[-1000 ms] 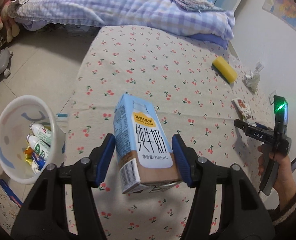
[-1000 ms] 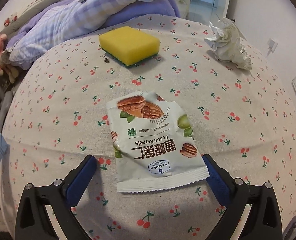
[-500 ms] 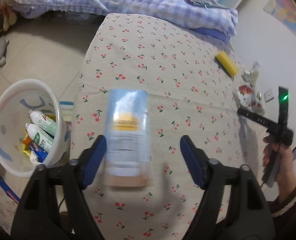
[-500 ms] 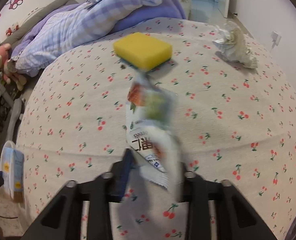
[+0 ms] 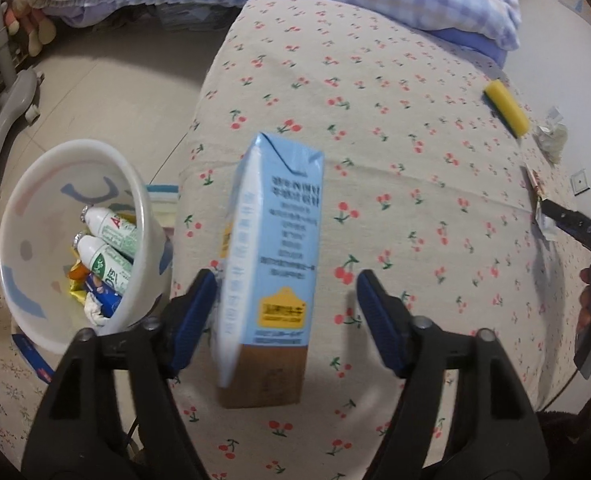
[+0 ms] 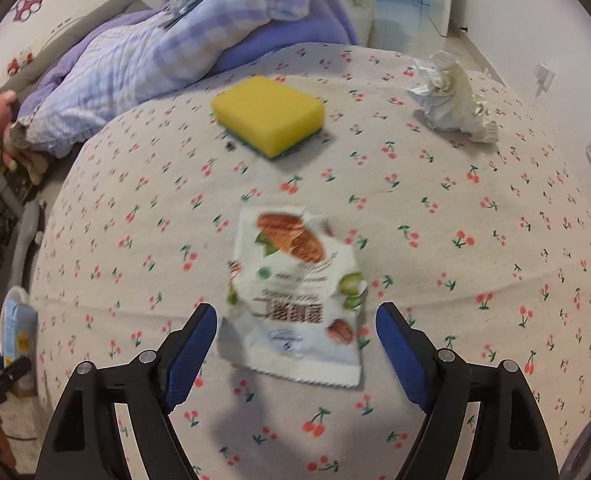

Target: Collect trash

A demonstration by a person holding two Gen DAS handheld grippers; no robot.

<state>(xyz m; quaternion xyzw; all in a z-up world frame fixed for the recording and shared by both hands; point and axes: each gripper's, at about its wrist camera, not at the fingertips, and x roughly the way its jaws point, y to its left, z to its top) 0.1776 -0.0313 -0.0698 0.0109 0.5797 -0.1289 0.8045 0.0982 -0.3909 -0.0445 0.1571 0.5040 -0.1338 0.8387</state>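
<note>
The left gripper [image 5: 285,312], jaws closing, straddles the upright milk carton [image 5: 271,264] near the table's left edge above the trash bowl [image 5: 27,200], its right pad clear, while the right gripper [image 6: 295,344], opening, brackets the unpinched snack wrapper [image 6: 295,296] mid-table.

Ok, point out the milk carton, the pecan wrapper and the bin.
milk carton [image 5: 291,240]: left wrist view, blue printed side.
pecan wrapper [image 6: 295,300]: right wrist view, white middle.
bin [image 5: 27,216]: left wrist view, inner wall.
</note>
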